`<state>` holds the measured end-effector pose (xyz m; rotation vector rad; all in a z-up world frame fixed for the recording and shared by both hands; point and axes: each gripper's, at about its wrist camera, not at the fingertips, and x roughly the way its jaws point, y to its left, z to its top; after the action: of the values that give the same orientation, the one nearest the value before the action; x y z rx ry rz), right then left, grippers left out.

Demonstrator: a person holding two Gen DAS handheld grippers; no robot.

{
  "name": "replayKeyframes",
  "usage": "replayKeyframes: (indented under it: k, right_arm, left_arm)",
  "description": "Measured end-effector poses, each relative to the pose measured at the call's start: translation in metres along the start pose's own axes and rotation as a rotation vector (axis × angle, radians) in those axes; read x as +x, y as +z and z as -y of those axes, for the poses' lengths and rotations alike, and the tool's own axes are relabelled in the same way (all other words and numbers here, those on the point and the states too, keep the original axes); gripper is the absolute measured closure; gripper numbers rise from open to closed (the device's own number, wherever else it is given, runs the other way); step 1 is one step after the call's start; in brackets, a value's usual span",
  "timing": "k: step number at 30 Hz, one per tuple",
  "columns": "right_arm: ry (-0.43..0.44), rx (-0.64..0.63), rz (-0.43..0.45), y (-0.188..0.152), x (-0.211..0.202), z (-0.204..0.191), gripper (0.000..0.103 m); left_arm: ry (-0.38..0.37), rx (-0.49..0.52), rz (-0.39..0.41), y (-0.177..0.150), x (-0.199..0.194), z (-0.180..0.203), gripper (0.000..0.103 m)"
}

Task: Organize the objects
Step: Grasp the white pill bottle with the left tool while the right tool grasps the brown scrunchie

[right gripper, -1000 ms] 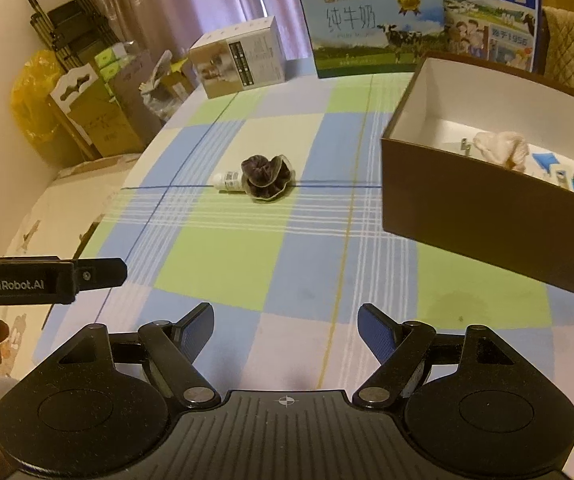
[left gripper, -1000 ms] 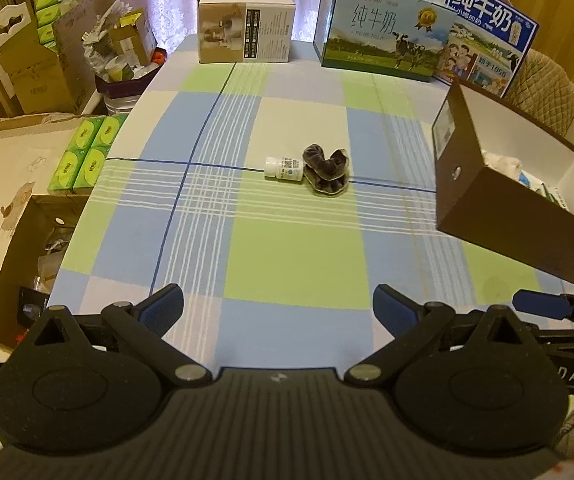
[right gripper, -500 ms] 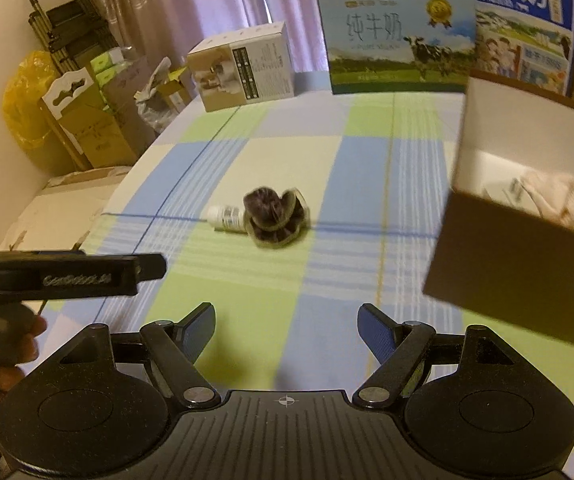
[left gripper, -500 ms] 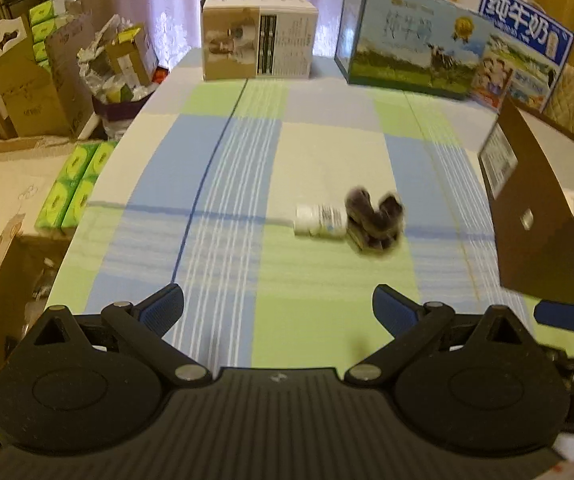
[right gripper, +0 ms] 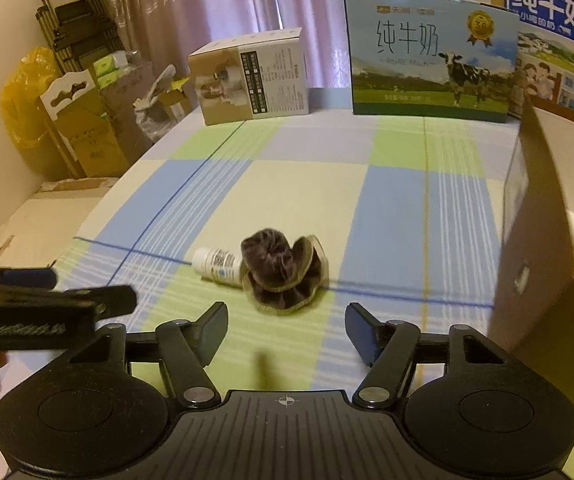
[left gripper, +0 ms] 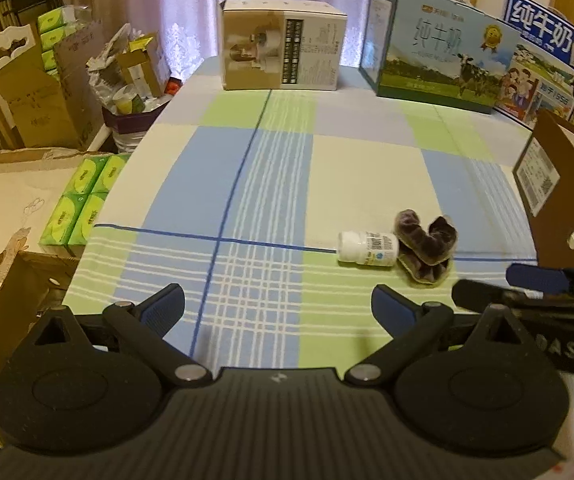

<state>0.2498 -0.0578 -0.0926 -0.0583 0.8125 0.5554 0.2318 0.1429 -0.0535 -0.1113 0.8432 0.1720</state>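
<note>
Both tongs nearer the scrunchie (right gripper: 283, 276)

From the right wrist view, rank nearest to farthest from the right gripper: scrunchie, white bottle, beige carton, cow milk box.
From the right gripper:
1. Scrunchie, dead ahead.
2. White bottle, touching the scrunchie's left side.
3. Beige carton, far left.
4. Cow milk box, far right; too close to call against the carton.
</note>
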Motion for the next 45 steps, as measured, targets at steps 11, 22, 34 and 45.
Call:
replayKeyframes:
  k: [11, 22, 34, 45]
  right_arm:
    - [0.018, 0.068, 0.066, 0.023, 0.036, 0.003, 0.041]
    - [0.020, -0.004, 0.019, 0.013, 0.053, 0.001, 0.081]
    - [-0.082, -0.057, -0.013, -0.010, 0.027, 0.014, 0.086]
    - [0.004, 0.042, -0.005, -0.004, 0.033, 0.037, 0.086]
  left_arm:
    - [0.009, -0.026, -0.011, -0.002, 0.009, -0.004, 0.005]
    - [-0.014, -0.040, -0.018, -0.003, 0.011, -0.003, 0.007]
    - [-0.074, 0.004, 0.002, -0.008, 0.011, 0.015, 0.010]
    - [-0.112, 0.103, 0.021, 0.008, 0.048, 0.050, 0.029]
